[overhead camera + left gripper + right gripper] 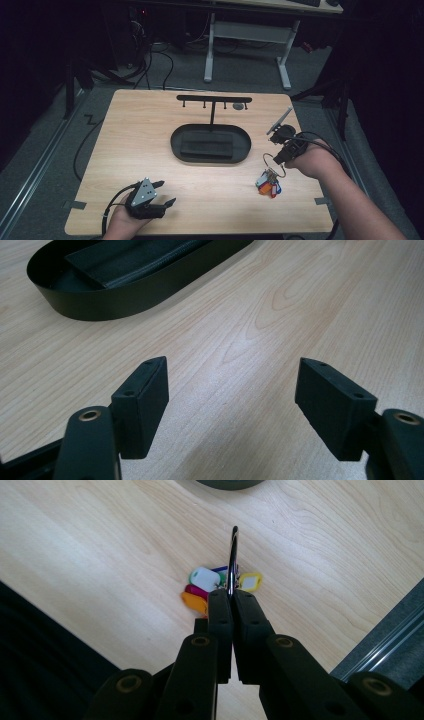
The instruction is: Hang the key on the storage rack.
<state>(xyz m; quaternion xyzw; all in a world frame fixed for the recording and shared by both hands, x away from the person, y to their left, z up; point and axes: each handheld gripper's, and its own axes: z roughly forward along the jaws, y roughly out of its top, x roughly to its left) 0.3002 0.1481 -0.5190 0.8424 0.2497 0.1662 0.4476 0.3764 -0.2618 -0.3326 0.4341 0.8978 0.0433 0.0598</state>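
Where the metal key ring (274, 164) stands on edge at the right side of the tabletop (130, 150), the right tool (281, 156) has its jaws clamped on the ring's rim, and the coloured key tags (267, 184) hang from it, touching the wood. Left of the ring lies a black oval tray (210, 144), with a black hook stand (214, 100) on its far side. At the near left edge, the left tool (162, 195) has its jaws spread wide over bare wood, holding nothing.
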